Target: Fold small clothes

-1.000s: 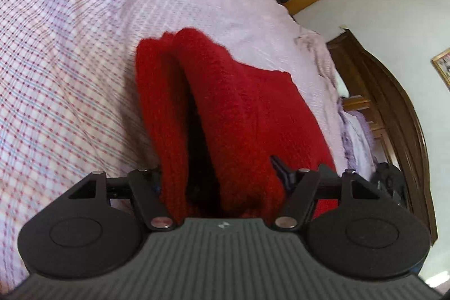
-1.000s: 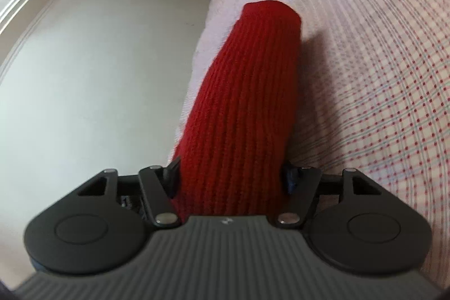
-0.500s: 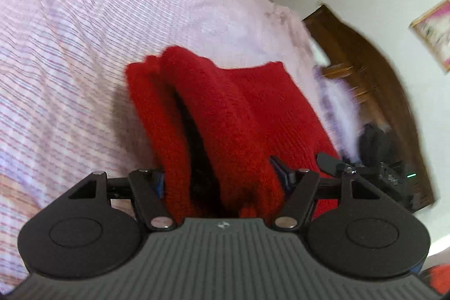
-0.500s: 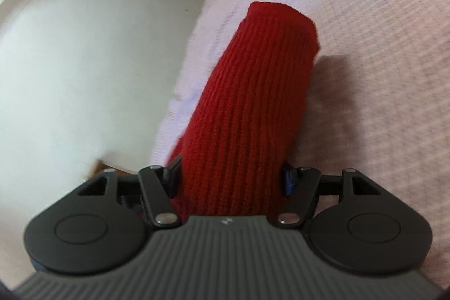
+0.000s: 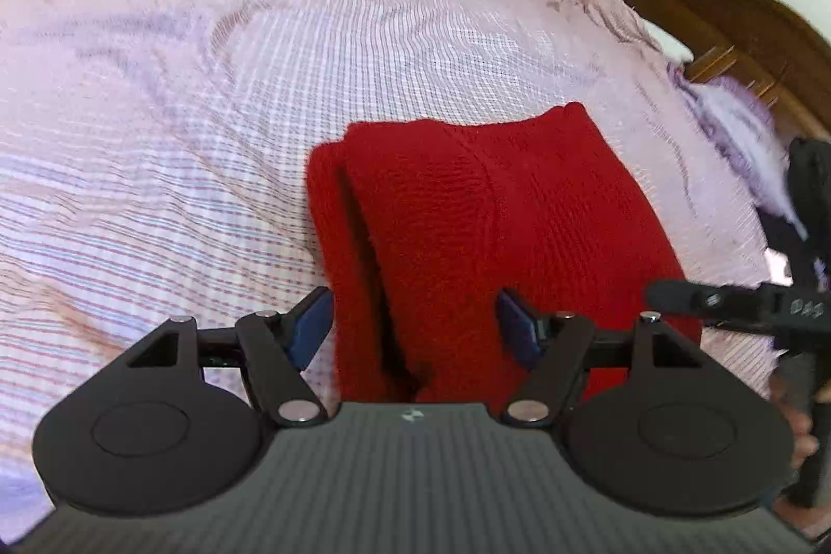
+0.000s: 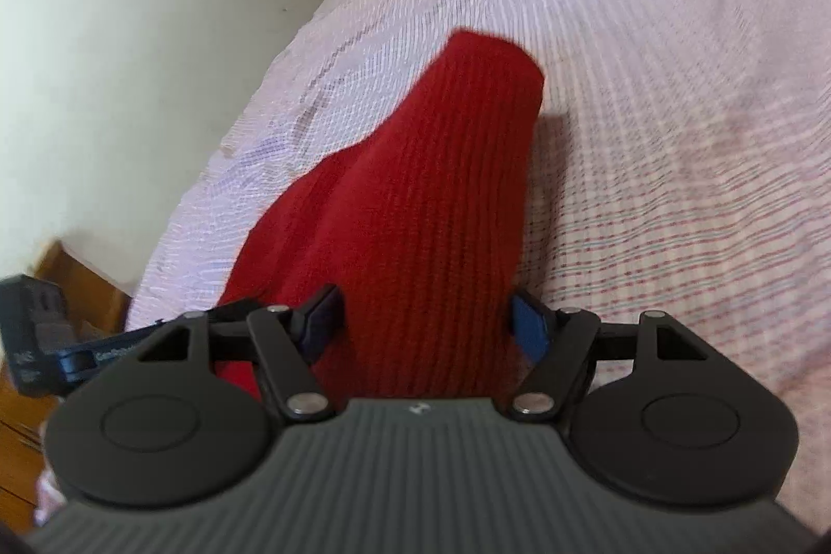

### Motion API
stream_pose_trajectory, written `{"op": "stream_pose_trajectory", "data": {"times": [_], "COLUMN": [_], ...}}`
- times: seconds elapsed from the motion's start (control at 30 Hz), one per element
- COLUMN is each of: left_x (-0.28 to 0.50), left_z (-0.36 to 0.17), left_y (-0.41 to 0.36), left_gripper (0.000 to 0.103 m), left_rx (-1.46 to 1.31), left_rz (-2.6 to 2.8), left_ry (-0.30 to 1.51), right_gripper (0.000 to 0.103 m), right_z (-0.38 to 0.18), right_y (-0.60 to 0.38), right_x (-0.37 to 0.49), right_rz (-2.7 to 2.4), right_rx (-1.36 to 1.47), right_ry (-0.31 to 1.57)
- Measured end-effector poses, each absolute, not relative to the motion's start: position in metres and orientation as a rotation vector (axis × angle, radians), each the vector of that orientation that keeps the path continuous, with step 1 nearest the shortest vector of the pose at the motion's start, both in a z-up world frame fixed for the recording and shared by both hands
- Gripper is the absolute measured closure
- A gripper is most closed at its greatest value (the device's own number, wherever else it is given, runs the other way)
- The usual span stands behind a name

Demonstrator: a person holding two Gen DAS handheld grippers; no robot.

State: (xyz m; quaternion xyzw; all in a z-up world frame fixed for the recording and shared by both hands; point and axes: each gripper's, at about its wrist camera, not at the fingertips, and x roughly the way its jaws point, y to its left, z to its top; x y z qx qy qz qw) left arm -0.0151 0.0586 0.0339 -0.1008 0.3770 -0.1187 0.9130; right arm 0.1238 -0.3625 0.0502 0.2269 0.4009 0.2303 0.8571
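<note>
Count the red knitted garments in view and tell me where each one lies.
1. A single red knitted garment, folded over in layers, lies on the pink checked bedspread, its near end between the fingers of both grippers. Both wrist views show this same piece; nothing else red shows.

Between the fingers we saw a coarse, ribbed red knit garment [image 5: 467, 232] on a woven checked cotton bedspread [image 5: 208, 86]; beyond, a glossy wooden headboard [image 5: 727, 14].

Both my wrist cameras, angled down, close.
They share the red knit [image 5: 498, 232] [image 6: 441, 216] on the bedspread [image 5: 208, 86] [image 6: 675, 138].
</note>
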Motion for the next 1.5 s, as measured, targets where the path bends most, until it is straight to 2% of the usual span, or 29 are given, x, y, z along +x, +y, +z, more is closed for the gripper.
{"op": "stream_pose_trajectory", "data": {"times": [0.2, 0.47, 0.77, 0.87, 1.27, 1.33, 1.37, 1.5], "left_x": [-0.018, -0.016, -0.060, -0.081, -0.098, -0.097, -0.097, -0.098], "left_z": [0.024, 0.010, 0.040, 0.046, 0.019, 0.015, 0.014, 0.003], "left_y": [0.053, 0.056, 0.031, 0.021, 0.008, 0.007, 0.006, 0.000], "left_gripper": [0.028, 0.024, 0.024, 0.023, 0.021, 0.021, 0.021, 0.021], "left_rx": [-0.120, -0.134, -0.089, -0.078, -0.064, -0.076, -0.079, -0.077], "left_rz": [-0.179, -0.137, -0.124, -0.126, -0.046, -0.027, -0.019, 0.003], "left_ry": [0.778, 0.780, 0.726, 0.716, 0.777, 0.783, 0.786, 0.801], "right_gripper": [0.041, 0.036, 0.035, 0.025, 0.024, 0.022, 0.017, 0.017], "right_z": [0.046, 0.005, 0.045, 0.054, 0.046, 0.043, 0.041, 0.036], "right_y": [-0.365, -0.343, -0.353, -0.349, -0.322, -0.322, -0.322, -0.314], "right_x": [0.112, 0.123, 0.078, 0.055, 0.012, 0.008, 0.006, -0.007], "right_rz": [0.450, 0.419, 0.444, 0.462, 0.298, 0.273, 0.267, 0.236], "right_rx": [0.426, 0.390, 0.409, 0.382, 0.192, 0.192, 0.192, 0.165], "right_ry": [0.829, 0.844, 0.763, 0.722, 0.617, 0.599, 0.590, 0.537]}}
